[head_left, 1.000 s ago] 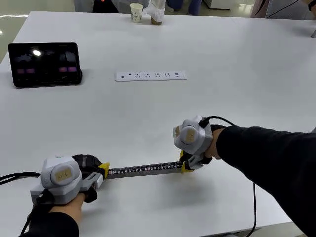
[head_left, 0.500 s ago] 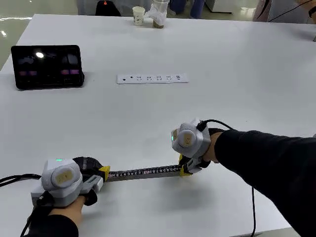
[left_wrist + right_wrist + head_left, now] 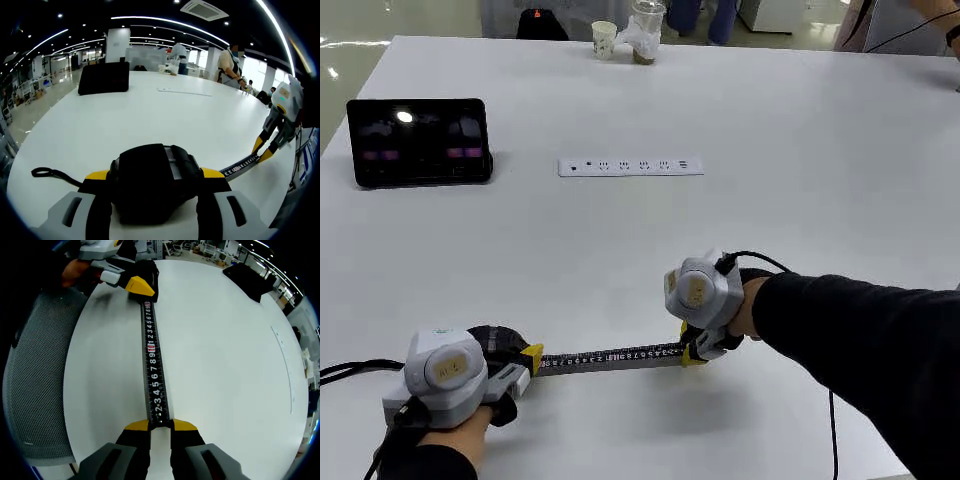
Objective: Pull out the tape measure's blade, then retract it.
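The black tape measure case (image 3: 500,344) (image 3: 152,180) lies on the white table near its front left, with my left gripper (image 3: 516,366) (image 3: 155,200) shut on it. Its black blade (image 3: 610,355) (image 3: 152,375) with white numbers runs out flat across the table to the right. My right gripper (image 3: 692,352) (image 3: 160,432) is shut on the blade's free end, yellow fingertips (image 3: 186,426) pinching it. In the right gripper view the case (image 3: 145,275) and the left gripper (image 3: 117,275) sit at the far end of the blade. The left gripper view shows the right gripper (image 3: 267,147) at the right holding the blade (image 3: 240,166).
A black tablet (image 3: 417,140) stands at the back left. A white power strip (image 3: 630,166) lies mid-table. A paper cup (image 3: 605,38) and a plastic cup (image 3: 645,25) stand at the far edge. A black wrist strap (image 3: 52,175) trails from the case. A grey mesh chair (image 3: 35,380) is beside the table.
The right gripper has moved a little left toward the case with the blade end, so the exposed blade is shorter. The head camera has also shifted. The left gripper stays on the case.
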Demonstrator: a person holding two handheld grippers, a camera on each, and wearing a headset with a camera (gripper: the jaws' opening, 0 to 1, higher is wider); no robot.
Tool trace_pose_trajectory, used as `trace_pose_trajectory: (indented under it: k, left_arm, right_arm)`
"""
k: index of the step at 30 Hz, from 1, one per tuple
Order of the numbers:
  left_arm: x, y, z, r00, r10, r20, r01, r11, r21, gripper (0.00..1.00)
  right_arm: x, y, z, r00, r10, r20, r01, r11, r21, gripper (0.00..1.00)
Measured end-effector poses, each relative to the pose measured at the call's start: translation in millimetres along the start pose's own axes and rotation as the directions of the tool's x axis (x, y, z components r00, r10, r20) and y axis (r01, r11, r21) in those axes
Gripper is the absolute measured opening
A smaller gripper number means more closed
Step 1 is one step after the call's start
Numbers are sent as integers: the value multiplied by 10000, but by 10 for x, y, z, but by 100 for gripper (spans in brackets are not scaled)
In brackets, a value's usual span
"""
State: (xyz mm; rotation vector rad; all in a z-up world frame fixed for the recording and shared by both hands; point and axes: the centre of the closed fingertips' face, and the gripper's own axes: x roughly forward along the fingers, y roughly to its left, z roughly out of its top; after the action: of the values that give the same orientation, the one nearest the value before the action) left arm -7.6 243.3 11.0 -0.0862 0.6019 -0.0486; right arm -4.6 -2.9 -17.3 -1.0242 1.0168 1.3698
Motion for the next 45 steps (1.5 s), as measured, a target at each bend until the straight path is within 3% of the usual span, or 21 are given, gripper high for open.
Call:
trace_pose_trajectory:
  k: [45]
  left_arm:
    - [-12,-10,-14,10000,0,-30,1,10000,56,64]
  right_arm:
    - [55,1,148,9999,-38,137,37,10000,75,12]
